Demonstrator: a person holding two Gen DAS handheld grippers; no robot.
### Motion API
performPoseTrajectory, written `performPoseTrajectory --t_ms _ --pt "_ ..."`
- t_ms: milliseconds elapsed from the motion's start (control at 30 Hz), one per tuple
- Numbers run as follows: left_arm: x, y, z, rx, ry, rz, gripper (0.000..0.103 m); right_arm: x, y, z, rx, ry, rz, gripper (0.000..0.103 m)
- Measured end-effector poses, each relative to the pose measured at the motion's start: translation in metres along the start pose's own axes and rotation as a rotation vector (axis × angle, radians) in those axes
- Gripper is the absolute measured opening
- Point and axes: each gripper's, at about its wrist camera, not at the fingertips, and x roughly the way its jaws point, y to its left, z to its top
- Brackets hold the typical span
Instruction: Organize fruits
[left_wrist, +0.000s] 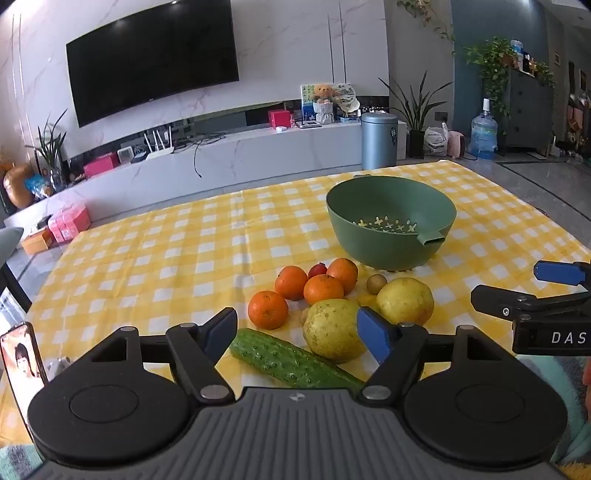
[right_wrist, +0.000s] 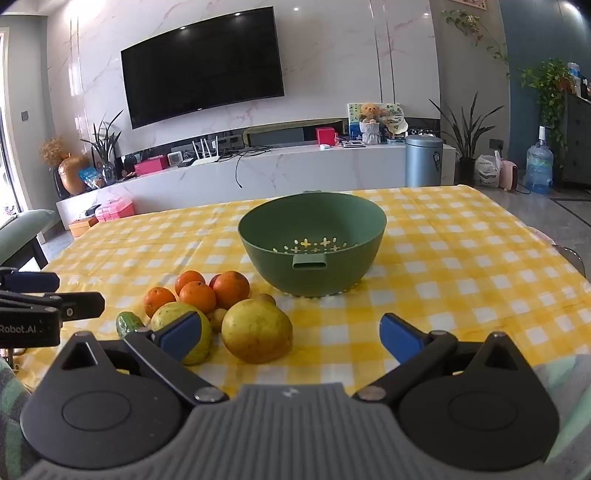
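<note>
We see bare checked cloth on the desk (right_wrist: 461, 258) to the right of the green bowl (right_wrist: 312, 243) and in front of it, wide enough for a gripper to pass. On the left the fruit pile (right_wrist: 207, 295) sits packed together, pieces touching, with the cucumber (left_wrist: 291, 360) lying across its near edge. The bowl's mouth stands open from above.

table, yellow checked cloth (right_wrist: 461, 258) | on it: green colander bowl (right_wrist: 312, 236), oranges (right_wrist: 231, 288), two pears (right_wrist: 256, 330), cucumber (left_wrist: 291, 360)
</note>
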Motion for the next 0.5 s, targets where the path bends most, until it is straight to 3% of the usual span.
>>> performPoseTrajectory --t_ms 500 --pt "0.0041 -0.0006 -0.0011 0.005 0.048 -0.001 0.084 0.0028 -0.0099 -0.0013 0.048 0.004 0.005 0.099"
